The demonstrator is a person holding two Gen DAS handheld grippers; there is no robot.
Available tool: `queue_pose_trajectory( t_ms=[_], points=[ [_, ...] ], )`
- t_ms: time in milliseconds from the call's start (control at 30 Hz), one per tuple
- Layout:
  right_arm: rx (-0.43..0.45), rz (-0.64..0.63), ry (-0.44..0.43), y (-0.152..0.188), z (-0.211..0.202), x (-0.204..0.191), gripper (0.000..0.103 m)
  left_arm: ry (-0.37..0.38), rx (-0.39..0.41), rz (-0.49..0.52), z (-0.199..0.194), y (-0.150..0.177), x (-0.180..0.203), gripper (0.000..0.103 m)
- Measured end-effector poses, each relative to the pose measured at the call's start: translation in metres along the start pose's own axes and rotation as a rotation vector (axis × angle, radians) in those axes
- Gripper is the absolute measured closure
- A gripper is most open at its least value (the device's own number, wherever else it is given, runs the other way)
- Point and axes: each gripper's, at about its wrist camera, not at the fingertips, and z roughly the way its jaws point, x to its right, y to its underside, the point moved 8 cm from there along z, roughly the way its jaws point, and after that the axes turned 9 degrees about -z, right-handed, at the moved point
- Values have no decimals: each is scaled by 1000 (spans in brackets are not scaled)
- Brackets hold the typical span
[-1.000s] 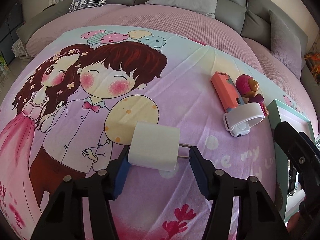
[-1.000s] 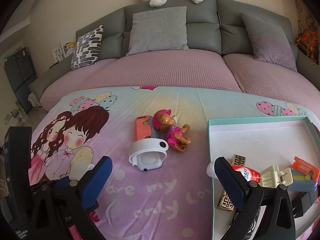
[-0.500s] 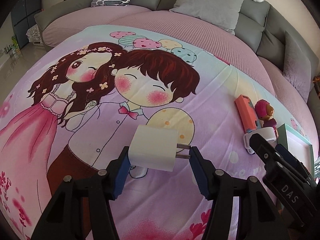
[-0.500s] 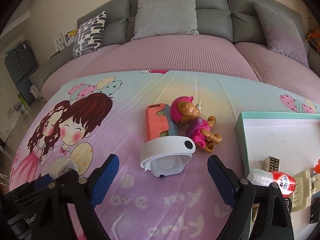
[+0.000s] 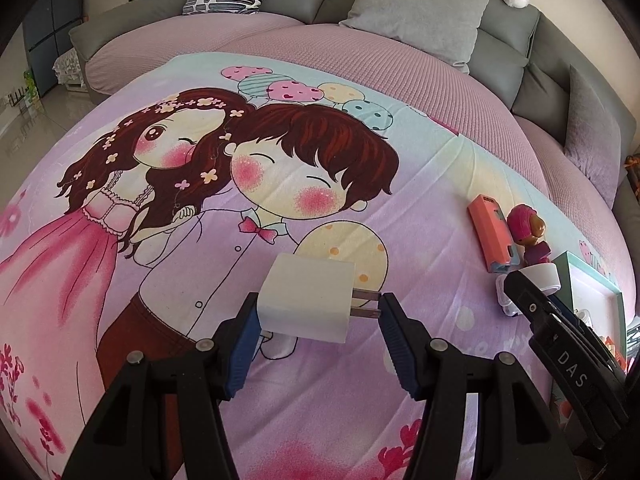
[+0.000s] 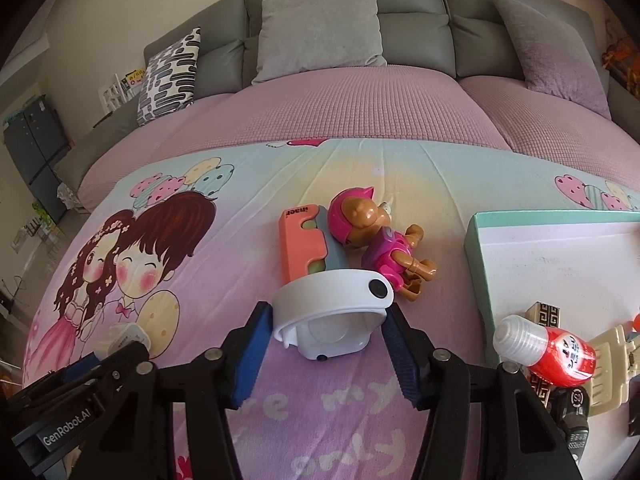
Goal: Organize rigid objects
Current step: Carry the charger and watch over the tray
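Two grippers: left gripper point(image 5: 316, 314) holds charger point(image 5: 306, 298); right gripper point(image 6: 324, 334), closing, brackets white device point(image 6: 332, 312) touching orange case point(image 6: 298, 242).

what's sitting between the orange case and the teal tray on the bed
In the right wrist view, the pink toy dog figure lies between the orange case and the teal tray, its head against the case; bare sheet separates its feet from the tray.

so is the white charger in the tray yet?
Out. The white charger is held in the left tool above the bedsheet; the tray sits apart.
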Motion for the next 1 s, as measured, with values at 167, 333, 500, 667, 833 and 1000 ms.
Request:
queue_pose_trajectory(
  t_ms=[167, 333, 500, 667, 833, 1000],
  points=[
    [37, 4, 24, -4, -27, 6, 44, 17, 18, 15, -8, -2, 8, 42],
    [67, 14, 57, -4, -52, 17, 44, 27, 36, 36, -17, -3, 18, 42],
    [93, 62, 98, 3, -81, 41, 44, 58, 60, 74, -31, -5, 36, 42],
    [125, 101, 170, 6, -105, 74, 44, 102, 79, 128, -43, -3, 63, 42],
    [150, 147, 230, 9, -119, 114, 44, 144, 70, 187, -48, 6, 92, 42],
    [137, 222, 306, 20, -128, 161, 44, 167, 59, 250, -50, 18, 120, 42]
  ],
)
